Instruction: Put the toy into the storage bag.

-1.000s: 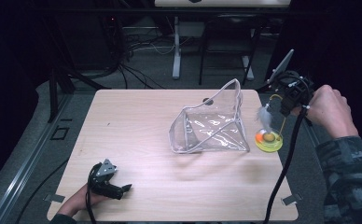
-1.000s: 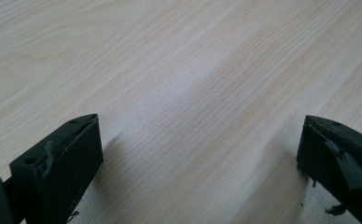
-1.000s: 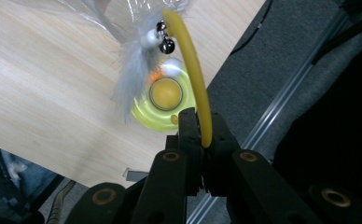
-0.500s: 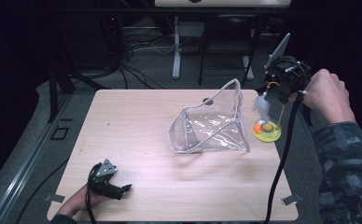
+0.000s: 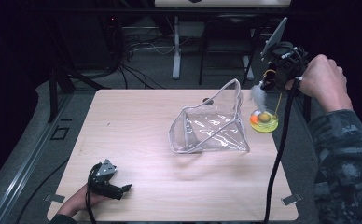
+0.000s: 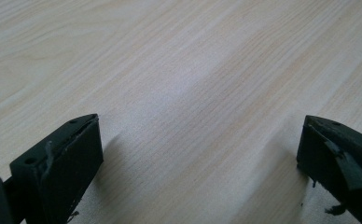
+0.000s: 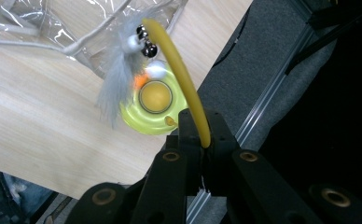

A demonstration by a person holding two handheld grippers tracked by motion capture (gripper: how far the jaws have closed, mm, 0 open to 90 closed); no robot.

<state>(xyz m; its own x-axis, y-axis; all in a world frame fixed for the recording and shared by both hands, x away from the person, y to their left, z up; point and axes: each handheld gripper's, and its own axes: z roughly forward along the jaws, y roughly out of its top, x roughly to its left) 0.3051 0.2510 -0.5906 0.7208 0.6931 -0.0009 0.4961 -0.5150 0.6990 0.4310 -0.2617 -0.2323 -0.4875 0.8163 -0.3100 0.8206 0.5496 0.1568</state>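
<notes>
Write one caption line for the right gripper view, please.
Right gripper, shut on a yellow wand with grey feather, above a yellow-green disc.

Table lit, bg dark; pics slightly soft.

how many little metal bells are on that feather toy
2, side by side in the right gripper view: bells at the tip of the yellow wand, above the grey feather. More may hide behind them.

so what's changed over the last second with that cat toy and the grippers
The right gripper, shut on the yellow wand, has lifted up and back, so the feather and the round yellow base hang higher beside the clear pouch. The left gripper stayed open at the table's near corner; the pouch did not move.
</notes>
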